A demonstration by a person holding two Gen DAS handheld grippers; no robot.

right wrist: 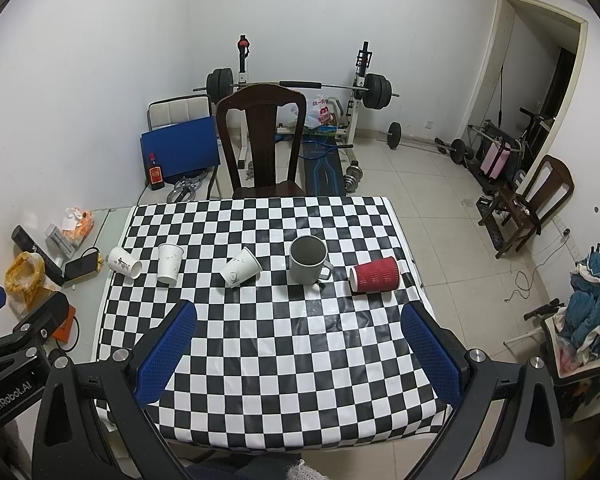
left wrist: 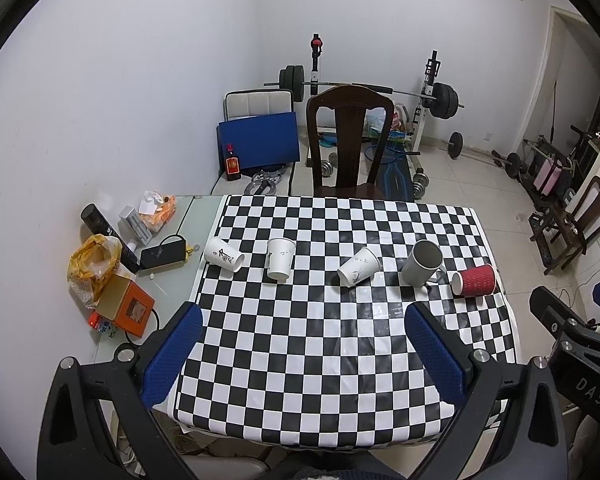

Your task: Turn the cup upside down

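Note:
Several cups stand in a row across the checkered table [left wrist: 320, 360]. From the left: a white paper cup [left wrist: 224, 255] on its side, a white paper cup [left wrist: 280, 258] upright, a white paper cup [left wrist: 359, 267] on its side, a grey mug [left wrist: 422, 263] upright with its handle to the right, and a red ribbed cup [left wrist: 474, 279] on its side. They also show in the right wrist view: [right wrist: 125, 262], [right wrist: 169, 263], [right wrist: 241, 267], [right wrist: 308, 265], [right wrist: 374, 275]. My left gripper [left wrist: 304, 320] and right gripper [right wrist: 300, 316] are open and empty, above the table's near half.
A dark wooden chair [left wrist: 350, 140] stands at the table's far side. Clutter lies on the glass strip left of the cloth: an orange box [left wrist: 126, 308], a yellow bag [left wrist: 94, 264], a phone [left wrist: 162, 254]. Gym weights [right wrist: 374, 90] stand behind; another chair [right wrist: 540, 200] stands right.

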